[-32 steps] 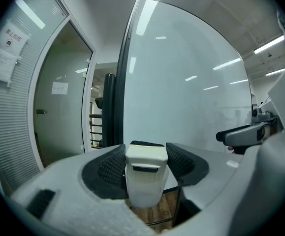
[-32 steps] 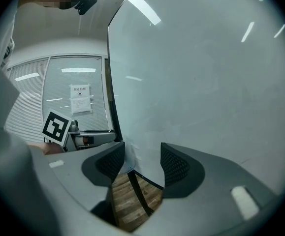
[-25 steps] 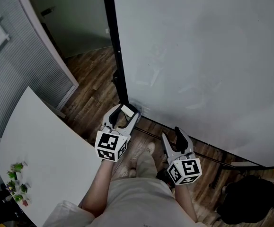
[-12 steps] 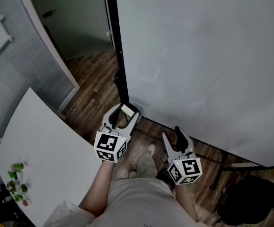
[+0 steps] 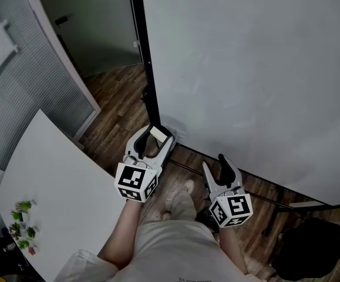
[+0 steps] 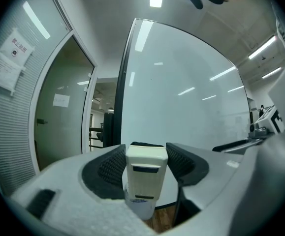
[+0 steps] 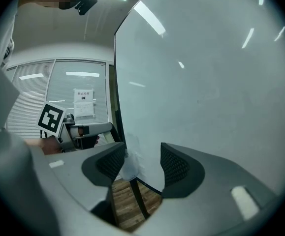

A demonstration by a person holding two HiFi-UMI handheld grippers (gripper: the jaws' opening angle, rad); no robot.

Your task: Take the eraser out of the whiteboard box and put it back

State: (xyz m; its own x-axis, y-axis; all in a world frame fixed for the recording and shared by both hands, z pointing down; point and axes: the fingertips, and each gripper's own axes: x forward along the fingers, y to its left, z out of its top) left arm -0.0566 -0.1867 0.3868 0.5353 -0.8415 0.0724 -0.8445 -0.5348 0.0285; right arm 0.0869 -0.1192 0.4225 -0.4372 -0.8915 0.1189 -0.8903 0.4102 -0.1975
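Pinching one eraser (image 6: 146, 173): left gripper (image 5: 156, 137).

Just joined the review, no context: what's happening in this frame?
A person stands at a whiteboard with a hand-held gripper in each hand. The left hand-held gripper is shut on the cream eraser, holding it upright over the small clear whiteboard box at the board's lower corner. Whether its bottom end is clear of the box is hard to tell. The right hand-held gripper is open and empty, beside it.
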